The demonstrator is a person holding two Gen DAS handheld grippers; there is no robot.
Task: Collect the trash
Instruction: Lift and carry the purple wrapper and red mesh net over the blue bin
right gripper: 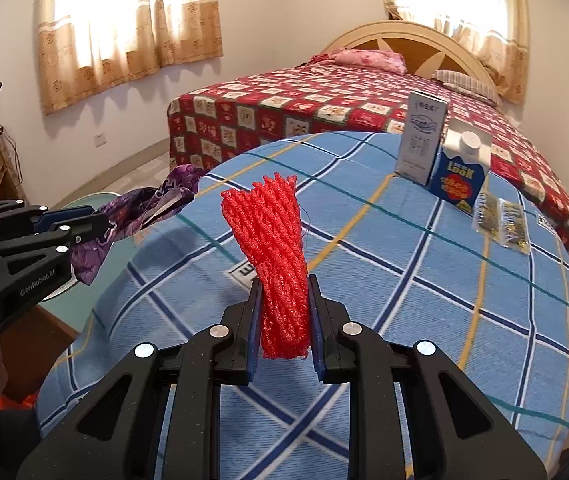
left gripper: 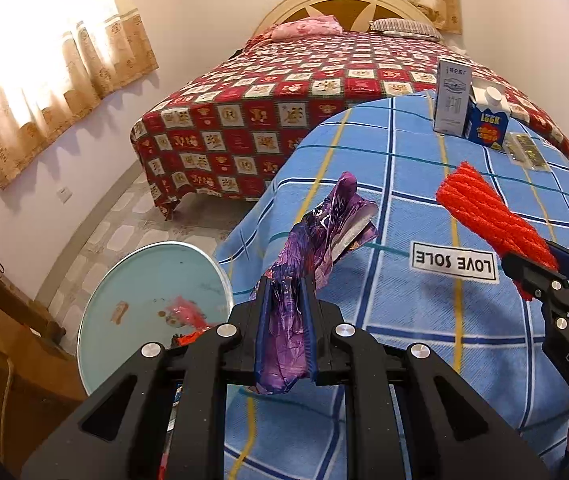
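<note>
My left gripper (left gripper: 286,292) is shut on a crumpled purple wrapper (left gripper: 316,236), held above the left edge of the blue checked table (left gripper: 424,320). The same gripper (right gripper: 100,226) and wrapper (right gripper: 144,204) show at the left of the right wrist view. My right gripper (right gripper: 284,292) is shut on a bundle of red foam netting (right gripper: 274,240) that stands up between its pads over the table (right gripper: 444,300). In the left wrist view that gripper (left gripper: 524,268) comes in from the right with the red netting (left gripper: 484,212).
A round pale-blue bin (left gripper: 152,304) with red scraps inside sits on the floor left of the table. At the table's far side stand a white box (left gripper: 452,96), a blue carton (left gripper: 486,120) and flat clear packets (left gripper: 524,150). A bed with a red quilt (left gripper: 268,120) lies beyond.
</note>
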